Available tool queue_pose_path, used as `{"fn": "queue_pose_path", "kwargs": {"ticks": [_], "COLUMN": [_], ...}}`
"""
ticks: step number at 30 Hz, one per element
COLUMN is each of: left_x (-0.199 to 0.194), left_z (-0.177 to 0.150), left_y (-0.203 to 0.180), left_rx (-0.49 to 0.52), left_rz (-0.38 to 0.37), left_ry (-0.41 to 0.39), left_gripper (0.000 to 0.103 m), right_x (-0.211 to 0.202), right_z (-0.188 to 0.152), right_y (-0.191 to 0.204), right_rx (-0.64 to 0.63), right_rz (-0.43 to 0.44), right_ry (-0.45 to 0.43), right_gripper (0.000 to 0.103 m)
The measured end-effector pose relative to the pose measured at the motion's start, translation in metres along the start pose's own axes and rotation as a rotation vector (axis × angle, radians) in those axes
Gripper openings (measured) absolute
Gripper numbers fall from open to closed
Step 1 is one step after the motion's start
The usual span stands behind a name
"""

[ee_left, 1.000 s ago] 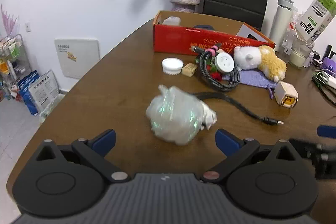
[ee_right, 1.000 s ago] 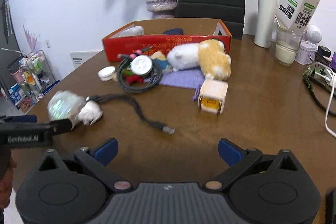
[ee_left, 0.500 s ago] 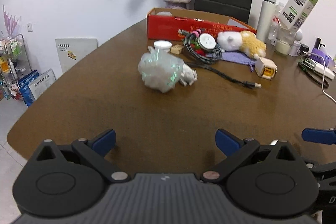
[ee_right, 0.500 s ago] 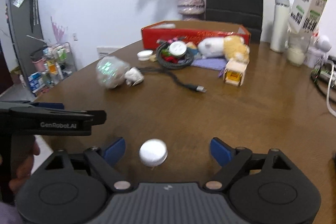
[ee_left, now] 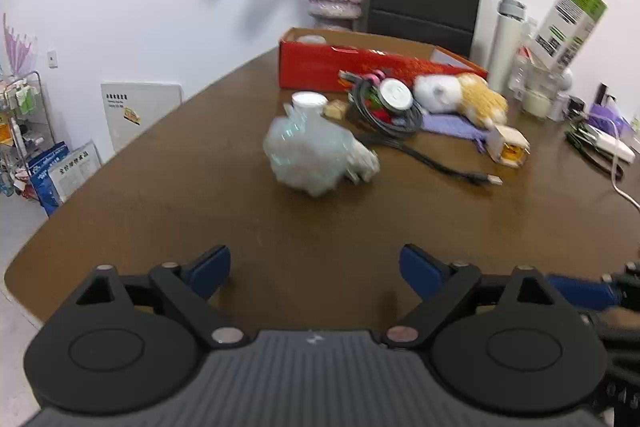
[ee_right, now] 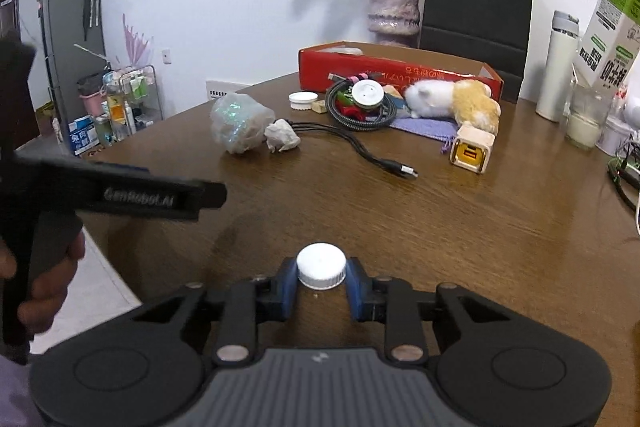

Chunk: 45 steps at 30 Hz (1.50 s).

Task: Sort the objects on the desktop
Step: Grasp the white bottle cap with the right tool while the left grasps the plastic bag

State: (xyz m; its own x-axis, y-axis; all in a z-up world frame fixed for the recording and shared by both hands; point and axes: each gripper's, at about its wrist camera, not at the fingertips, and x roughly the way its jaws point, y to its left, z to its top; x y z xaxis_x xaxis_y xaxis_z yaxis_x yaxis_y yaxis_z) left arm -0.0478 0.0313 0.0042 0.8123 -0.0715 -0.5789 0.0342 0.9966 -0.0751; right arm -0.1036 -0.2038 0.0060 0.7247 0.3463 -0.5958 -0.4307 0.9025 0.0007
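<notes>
— While the right gripper (ee_right: 321, 281) closes, what sits between its pads?
— A white cap (ee_right: 321, 270), on the table (ee_right: 460, 227) close in front of it; both blue pads look to touch its sides.
— And the left gripper (ee_left: 315, 267)?
— Its jaws are wide but closing, nothing between them. Ahead of it lies a plastic wad (ee_left: 308, 157), with a red box (ee_left: 360, 67) further ahead, behind a cable coil (ee_left: 384, 107) and plush toy (ee_left: 460, 99).
</notes>
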Motion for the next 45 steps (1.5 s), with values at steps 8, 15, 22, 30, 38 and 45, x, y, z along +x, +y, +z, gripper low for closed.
{"fn": "queue_pose_path", "kwargs": {"ticks": [8, 15, 22, 30, 38, 45], "left_x": [0.028, 0.053, 0.069, 0.060, 0.035, 0.019], "left_z": [0.027, 0.057, 0.059, 0.056, 0.052, 0.040], "left_y": [0.005, 0.001, 0.010, 0.011, 0.003, -0.007], "left_rx": [0.013, 0.069, 0.044, 0.046, 0.049, 0.076], "left_rz": [0.029, -0.002, -0.032, -0.044, -0.082, -0.114], "left_ry": [-0.033, -0.070, -0.012, -0.026, -0.040, -0.031], "left_gripper": [0.091, 0.084, 0.067, 0.045, 0.045, 0.045], "right_x": [0.021, 0.046, 0.068, 0.087, 0.093, 0.069], "right_z": [0.014, 0.034, 0.050, 0.064, 0.069, 0.066], "right_y": [-0.009, -0.018, -0.027, -0.028, -0.021, -0.021], "right_rx": [0.017, 0.029, 0.037, 0.035, 0.035, 0.062], "right_rz": [-0.020, -0.029, -0.033, -0.025, -0.015, -0.043], "right_ry": [-0.007, 0.008, 0.017, 0.022, 0.025, -0.019], "right_gripper": [0.025, 0.025, 0.025, 0.033, 0.027, 0.027]}}
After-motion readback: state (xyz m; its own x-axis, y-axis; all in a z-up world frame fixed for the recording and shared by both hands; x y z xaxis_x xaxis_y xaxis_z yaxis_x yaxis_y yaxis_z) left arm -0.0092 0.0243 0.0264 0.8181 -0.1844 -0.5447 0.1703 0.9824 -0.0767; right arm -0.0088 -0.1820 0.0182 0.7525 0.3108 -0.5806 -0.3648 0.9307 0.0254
